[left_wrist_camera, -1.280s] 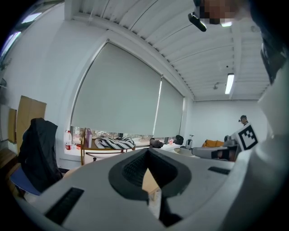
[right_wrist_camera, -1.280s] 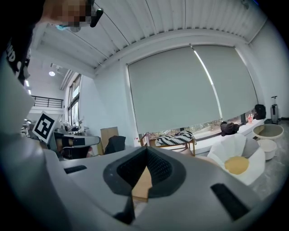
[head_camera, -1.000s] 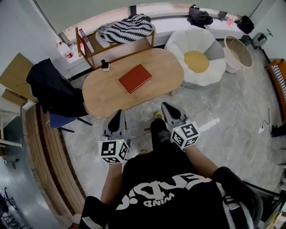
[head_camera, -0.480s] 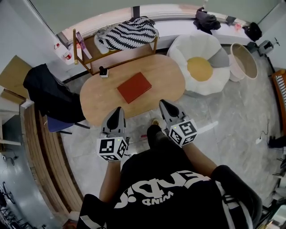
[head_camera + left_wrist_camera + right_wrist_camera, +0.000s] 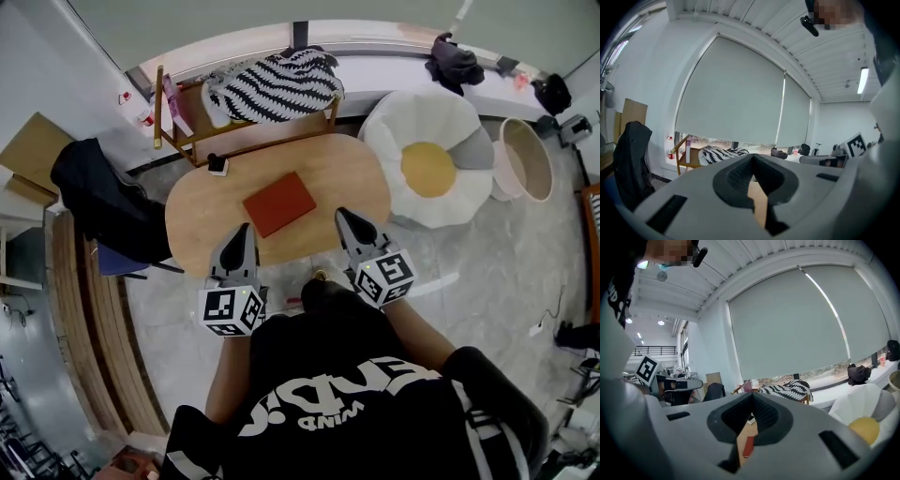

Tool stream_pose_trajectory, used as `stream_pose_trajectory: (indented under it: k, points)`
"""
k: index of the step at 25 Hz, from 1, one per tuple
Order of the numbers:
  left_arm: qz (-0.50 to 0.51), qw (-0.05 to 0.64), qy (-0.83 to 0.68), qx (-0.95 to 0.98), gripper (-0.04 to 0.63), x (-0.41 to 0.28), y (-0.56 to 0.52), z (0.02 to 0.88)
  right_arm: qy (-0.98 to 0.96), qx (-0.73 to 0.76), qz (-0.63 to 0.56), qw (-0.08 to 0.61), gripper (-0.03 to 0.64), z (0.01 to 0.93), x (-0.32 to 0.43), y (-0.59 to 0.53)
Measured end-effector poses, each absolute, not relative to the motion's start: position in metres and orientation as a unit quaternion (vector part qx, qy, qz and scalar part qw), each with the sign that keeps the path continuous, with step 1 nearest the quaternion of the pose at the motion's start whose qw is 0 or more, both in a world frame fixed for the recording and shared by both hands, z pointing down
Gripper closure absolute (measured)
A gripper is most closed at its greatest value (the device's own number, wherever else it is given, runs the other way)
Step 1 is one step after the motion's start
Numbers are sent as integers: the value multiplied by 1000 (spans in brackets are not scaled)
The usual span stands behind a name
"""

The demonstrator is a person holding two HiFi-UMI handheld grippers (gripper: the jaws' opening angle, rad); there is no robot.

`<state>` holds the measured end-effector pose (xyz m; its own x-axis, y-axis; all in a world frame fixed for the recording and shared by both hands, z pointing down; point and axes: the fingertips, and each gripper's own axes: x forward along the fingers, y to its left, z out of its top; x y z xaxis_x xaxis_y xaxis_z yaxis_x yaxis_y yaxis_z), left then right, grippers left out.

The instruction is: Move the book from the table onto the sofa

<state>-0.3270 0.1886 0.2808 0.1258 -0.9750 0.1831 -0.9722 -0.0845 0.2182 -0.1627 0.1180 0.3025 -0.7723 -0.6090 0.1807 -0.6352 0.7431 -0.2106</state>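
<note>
A red book [image 5: 279, 202] lies flat near the middle of the oval wooden table [image 5: 206, 206]. Through the right gripper's jaws a sliver of the book [image 5: 748, 446] shows. My left gripper [image 5: 240, 229] is shut and empty, its tip over the table's near edge, below and left of the book. My right gripper [image 5: 342, 216] is shut and empty too, its tip at the near edge to the book's right. The white round sofa [image 5: 412, 131] with a yellow cushion [image 5: 428, 168] stands right of the table. In the left gripper view only a strip of tabletop [image 5: 757, 201] shows.
A wooden shelf [image 5: 192, 117] with a black-and-white striped blanket [image 5: 272, 82] stands behind the table. A small black object on a white base [image 5: 217, 165] sits at the table's far left edge. A chair with a dark jacket [image 5: 98, 192] is at the left, a round basket [image 5: 530, 155] at the right.
Both grippers and the person have moved forward toward the table; their tips now reach its near edge. The book has not moved. Both stay shut.
</note>
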Motion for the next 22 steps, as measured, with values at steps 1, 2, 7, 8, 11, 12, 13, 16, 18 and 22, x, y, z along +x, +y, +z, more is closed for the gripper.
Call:
stream_pose_trajectory:
  k: [1,2,7,8,11,12,13,16,18,22]
  points:
    - [-5,143,-665,733,589,-326,183,280,-934,328,131,50,617,302,-162,110]
    - [-5,142,-668,730,589,-325,177,279,-936,324,130,50,617,303,-161,103]
    - [-2,141,-685,715,589,-328,158,281,-938,313,142,47,617,309,-165,70]
    - [-2,142,-689,711,589,-330,156,282,-939,308,144,46,617,309,-168,67]
    - [-2,145,-700,700,589,-339,149,286,-943,298,143,47,617,312,-180,57]
    - [-1,145,-701,698,589,-342,147,287,-943,297,144,48,617,314,-183,54]
    - [0,145,-702,697,589,-345,144,288,-943,296,145,48,617,315,-186,52]
    - [1,143,-701,698,589,-356,133,289,-944,292,146,50,617,318,-200,44]
    - [2,143,-699,701,589,-362,125,290,-944,291,147,52,617,320,-208,37]
    - [6,145,-695,704,589,-369,109,296,-943,290,152,59,617,327,-216,25]
